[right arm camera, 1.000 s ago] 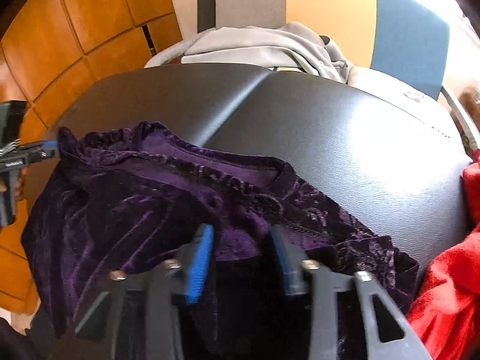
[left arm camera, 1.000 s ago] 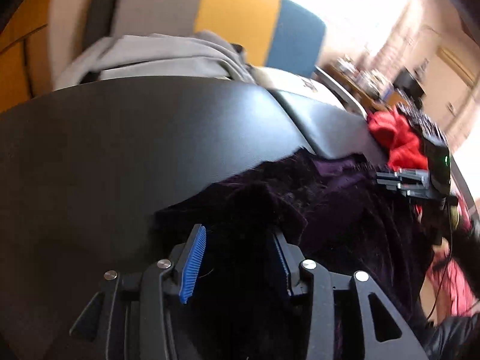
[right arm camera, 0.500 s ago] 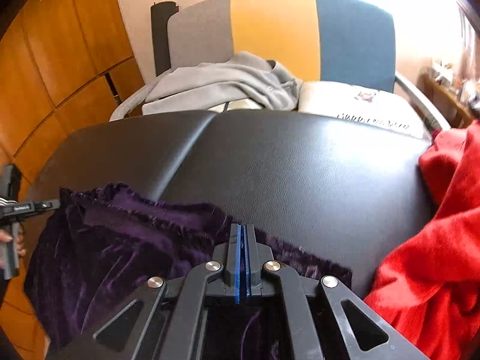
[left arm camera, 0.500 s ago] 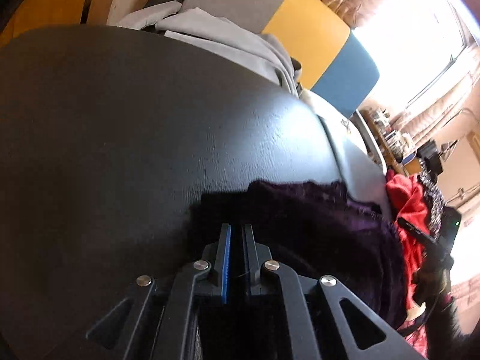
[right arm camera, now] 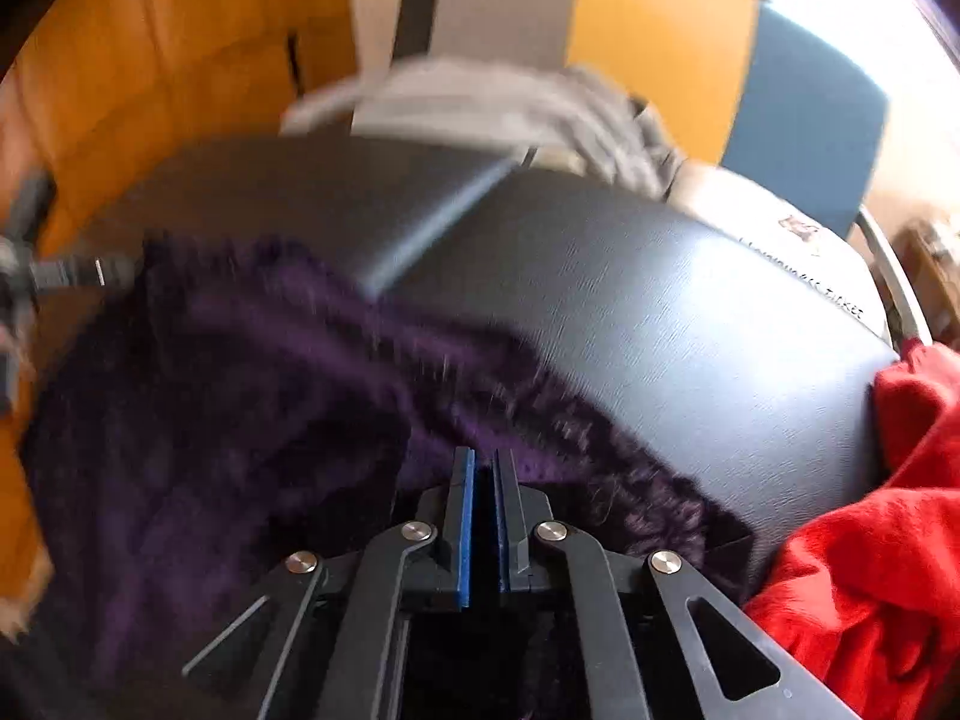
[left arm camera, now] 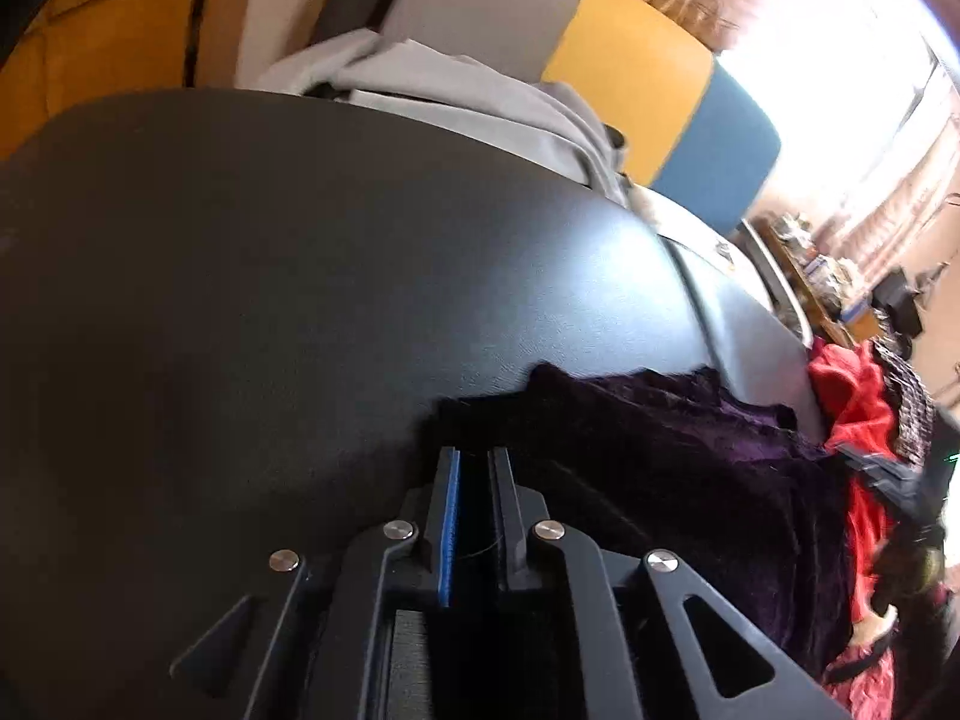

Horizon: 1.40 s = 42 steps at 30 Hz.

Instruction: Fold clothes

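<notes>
Now both the left claw point(left arm camera: 474, 459) and right claw point(right arm camera: 483, 459) clamp the purple velvet garment point(right arm camera: 252, 396).

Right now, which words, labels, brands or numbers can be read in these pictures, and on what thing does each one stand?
No text can be read with certainty.
White cushion behind the black table: a line of dark print and a small emblem, too blurred and tilted to read.
Purple velvet garment, red garment, grey sweatshirt: no text visible.
</notes>
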### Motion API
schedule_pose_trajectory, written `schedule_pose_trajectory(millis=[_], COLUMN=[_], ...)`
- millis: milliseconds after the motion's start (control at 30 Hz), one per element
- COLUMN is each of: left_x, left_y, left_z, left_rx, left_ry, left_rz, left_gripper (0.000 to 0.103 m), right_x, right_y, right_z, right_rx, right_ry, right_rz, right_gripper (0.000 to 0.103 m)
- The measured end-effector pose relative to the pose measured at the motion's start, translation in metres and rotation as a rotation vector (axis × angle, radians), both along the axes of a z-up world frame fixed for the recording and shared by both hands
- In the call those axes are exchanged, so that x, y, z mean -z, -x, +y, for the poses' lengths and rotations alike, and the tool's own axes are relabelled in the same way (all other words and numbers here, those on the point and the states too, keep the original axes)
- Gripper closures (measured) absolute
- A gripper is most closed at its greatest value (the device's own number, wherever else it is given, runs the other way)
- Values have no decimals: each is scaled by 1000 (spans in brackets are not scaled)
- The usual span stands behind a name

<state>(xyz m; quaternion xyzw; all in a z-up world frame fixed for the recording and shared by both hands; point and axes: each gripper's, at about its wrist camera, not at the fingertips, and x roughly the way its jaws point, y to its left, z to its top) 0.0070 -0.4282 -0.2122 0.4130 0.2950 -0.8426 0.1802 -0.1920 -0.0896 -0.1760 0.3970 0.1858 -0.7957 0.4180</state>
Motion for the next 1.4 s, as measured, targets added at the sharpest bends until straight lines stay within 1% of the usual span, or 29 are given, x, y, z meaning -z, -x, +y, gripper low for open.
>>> schedule_pose_trajectory(millis=[67,100,133,200,267,333,367,400,467,500,567,633,667,700,733,800,833,867,933,967,1033,1100,1133,1167,1200,1233,1300,1367,1400], left_x=[4,7,6,-3,-18,-30,-35,-39,-36,-34,-23,-12,-9,-6,-4,6,9,11,12,11,7,0,-3,-6,-8,-11,-15,-20,-23], left_y=[-2,-3,-4,-9,-12,-11,-11,-7,10,19,37,48,51,51,50,50,47,43,40,39,38,38,34,30,26,22,13,4,0], left_z=[-7,-11,-12,-7,4,21,29,39,57,65,77,80,79,77,73,63,56,50,47,47,50,56,57,58,61,64,70,76,79], left_rx=[-37,-55,-71,-65,-21,41,71,115,187,220,270,276,262,246,218,174,148,131,115,107,97,93,83,76,71,65,54,43,37], left_ry=[-11,-21,-21,-14,0,30,45,57,88,105,110,113,121,131,151,140,111,89,71,68,75,108,114,115,117,120,125,130,133], left_rz=[-21,-30,-30,23,91,127,145,151,122,103,54,15,1,-7,-26,-54,-30,-4,11,9,-1,-20,-20,-17,-8,2,24,46,57], left_gripper=[96,96,96,98,92,88,86,86,86,86,86,86,86,86,86,86,86,85,85,85,85,85,84,83,82,82,82,81,81], right_x=[-16,-18,-18,-7,3,9,11,13,18,20,27,33,34,34,31,17,14,16,20,26,34,33,32,29,26,24,22,24,26], right_y=[12,19,27,37,38,35,34,31,24,22,22,25,27,28,29,30,35,41,54,60,59,51,46,40,32,24,7,-1,-7], right_z=[16,22,27,31,37,43,46,49,50,50,45,42,43,45,47,55,60,65,76,82,93,107,115,122,129,136,146,145,143], right_rx=[72,112,154,175,164,168,161,153,138,131,135,142,146,151,164,212,250,288,362,380,393,382,380,383,378,365,328,281,257], right_ry=[108,130,131,93,70,35,34,38,27,12,-34,-59,-57,-49,-37,-9,-7,-12,-23,-8,30,94,113,121,130,137,137,120,114], right_rz=[-12,-13,-11,-38,-69,-54,-64,-79,-77,-65,-42,-54,-57,-56,-37,32,47,43,33,-8,-59,-103,-109,-105,-107,-112,-122,-125,-125], right_gripper=[97,97,97,94,94,92,82,59,36,36,38,42,66,97,97,98,102,103,102,102,101,100,99,94,87,83,65,60,60])
